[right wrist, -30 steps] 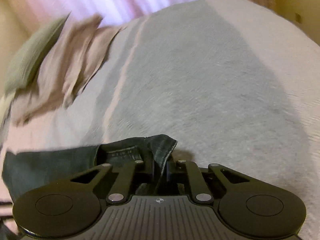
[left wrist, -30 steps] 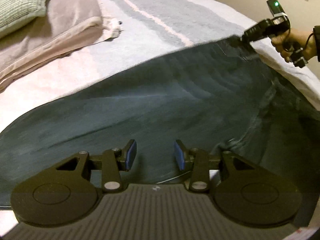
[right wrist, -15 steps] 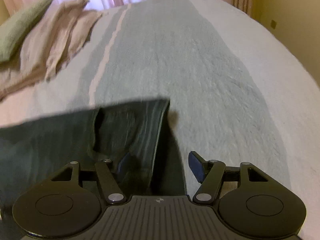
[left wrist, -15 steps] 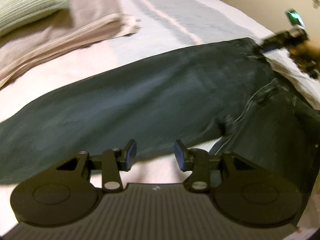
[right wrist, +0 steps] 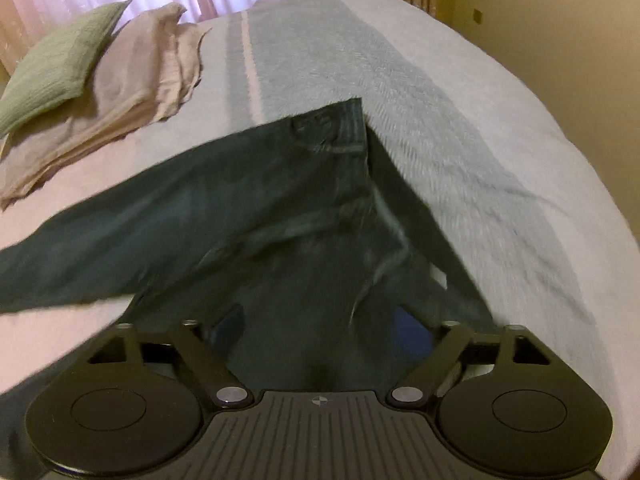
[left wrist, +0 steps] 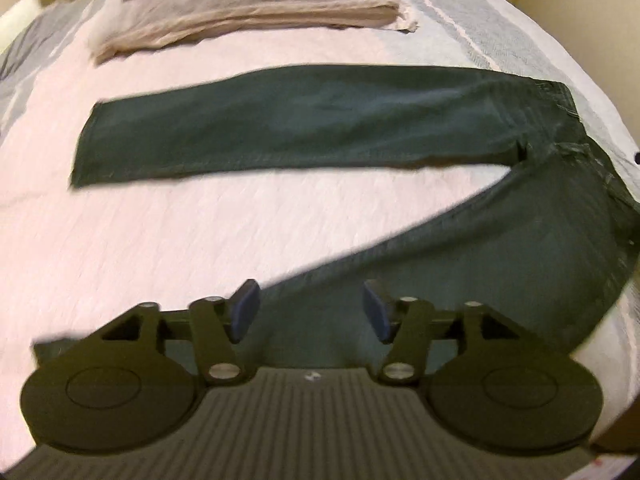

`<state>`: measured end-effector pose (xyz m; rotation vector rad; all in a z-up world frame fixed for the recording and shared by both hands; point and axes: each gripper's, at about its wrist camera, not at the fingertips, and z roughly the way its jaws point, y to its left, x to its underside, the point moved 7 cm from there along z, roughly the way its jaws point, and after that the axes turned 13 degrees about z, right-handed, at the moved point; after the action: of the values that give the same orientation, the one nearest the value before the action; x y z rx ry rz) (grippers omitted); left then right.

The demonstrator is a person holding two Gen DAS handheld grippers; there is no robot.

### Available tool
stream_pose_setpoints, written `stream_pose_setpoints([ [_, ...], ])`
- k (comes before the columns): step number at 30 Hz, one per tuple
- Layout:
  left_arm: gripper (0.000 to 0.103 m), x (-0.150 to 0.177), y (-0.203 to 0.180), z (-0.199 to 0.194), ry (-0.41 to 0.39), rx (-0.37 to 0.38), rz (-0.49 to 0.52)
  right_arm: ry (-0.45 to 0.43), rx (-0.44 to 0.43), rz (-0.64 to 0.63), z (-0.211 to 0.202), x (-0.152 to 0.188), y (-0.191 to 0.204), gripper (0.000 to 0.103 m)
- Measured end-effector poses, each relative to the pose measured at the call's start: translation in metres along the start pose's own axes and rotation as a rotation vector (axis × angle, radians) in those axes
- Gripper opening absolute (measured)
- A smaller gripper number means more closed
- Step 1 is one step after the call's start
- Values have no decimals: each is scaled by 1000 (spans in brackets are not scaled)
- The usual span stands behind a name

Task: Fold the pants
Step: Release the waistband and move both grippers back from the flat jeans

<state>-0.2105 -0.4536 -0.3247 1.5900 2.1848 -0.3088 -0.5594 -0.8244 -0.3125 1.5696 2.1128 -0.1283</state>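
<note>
Dark green pants point(left wrist: 320, 128) lie spread on the bed. One leg runs flat across the middle to the left, the other leg point(left wrist: 500, 248) bends toward me. My left gripper point(left wrist: 308, 312) stands open above that near leg, nothing between its blue pads. In the right wrist view the waist end of the pants point(right wrist: 328, 152) lies ahead, and cloth spreads below my right gripper point(right wrist: 320, 320), which is open wide. Its blue pads are partly hidden by the dark fabric.
A folded beige blanket point(left wrist: 248, 12) and a green pillow point(right wrist: 60, 64) lie at the head of the bed. The bed cover point(right wrist: 440, 120) is pale with a grey-blue band. A yellowish wall point(right wrist: 560, 40) stands to the right.
The right gripper let go of the waistband and opened. The pants settled flat on the bed. Both grippers pulled back, so more of the pants shows.
</note>
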Motion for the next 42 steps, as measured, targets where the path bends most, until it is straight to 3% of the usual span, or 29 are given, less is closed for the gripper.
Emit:
stream_pose_setpoints([
  [4,76,38,8,-37,26,18,-31,55,-7,-34,-47,56,31,87],
  [6,91,57,11,-59,23,10,-35,83,-25,-54,-64,80,43,88],
  [10,99,89,10,-94,19,-18,-92,117,-59,-100,-90,113,60,88],
  [17,102,134,-1,-157,-8,-124,-179,129,-103,-205,-132,139,52,88],
  [21,102,145,-17,-195,-39,-203,-201,111,-105,-294,-160,146,36,88],
  [26,102,150,-42,-232,-71,-248,-237,128,-109,-310,-182,155,17,88],
  [33,102,154,-70,-247,-52,-217,-218,109,-104,-299,-199,158,15,88],
  [42,102,159,-78,-242,-35,-183,-208,118,-115,-314,-202,168,26,88],
])
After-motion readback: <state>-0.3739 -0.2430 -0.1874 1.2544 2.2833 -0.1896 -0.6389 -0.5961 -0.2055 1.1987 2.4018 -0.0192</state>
